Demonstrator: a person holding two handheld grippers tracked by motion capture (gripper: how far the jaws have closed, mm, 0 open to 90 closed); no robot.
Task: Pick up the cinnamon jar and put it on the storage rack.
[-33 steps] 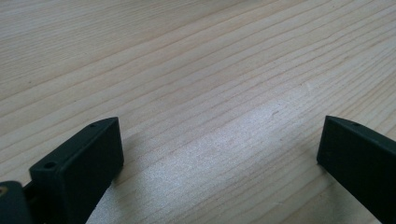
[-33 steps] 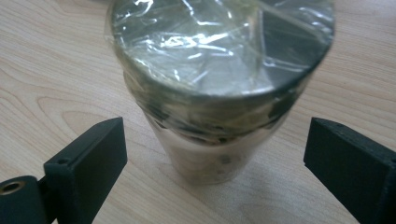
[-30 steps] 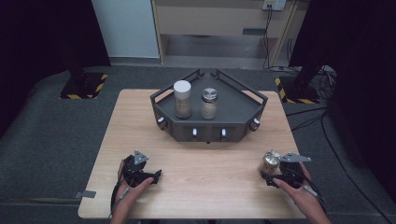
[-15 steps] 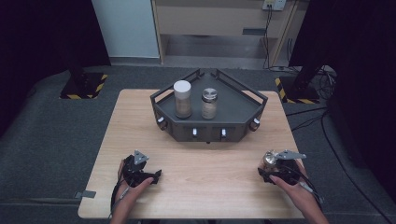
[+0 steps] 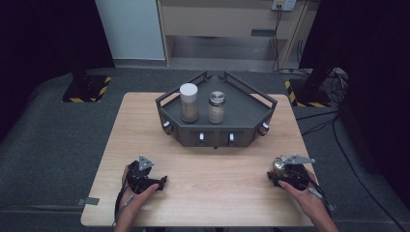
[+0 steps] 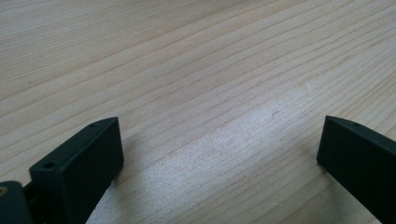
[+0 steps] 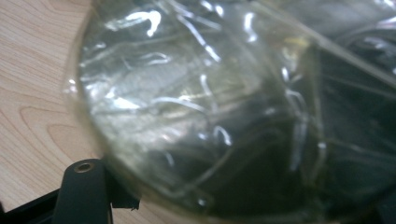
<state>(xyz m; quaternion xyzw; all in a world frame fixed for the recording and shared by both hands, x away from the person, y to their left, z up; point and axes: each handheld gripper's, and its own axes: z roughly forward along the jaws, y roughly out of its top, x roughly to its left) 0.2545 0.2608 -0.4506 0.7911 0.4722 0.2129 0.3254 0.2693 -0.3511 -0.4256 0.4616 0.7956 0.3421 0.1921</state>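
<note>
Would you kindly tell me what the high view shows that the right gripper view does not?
High view alone: the dark angular tray holding a white-capped jar and a metal-lidded jar, plus the open left gripper. Right gripper view alone: close crinkled reflections inside the clear jar. Both share the wooden table and the right gripper shut on that jar.

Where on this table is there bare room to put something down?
The wooden table is bare between the left gripper and the right gripper, which grips a clear jar. Bare strips flank the dark tray. The tray's left holds two jars; its right is free.
</note>
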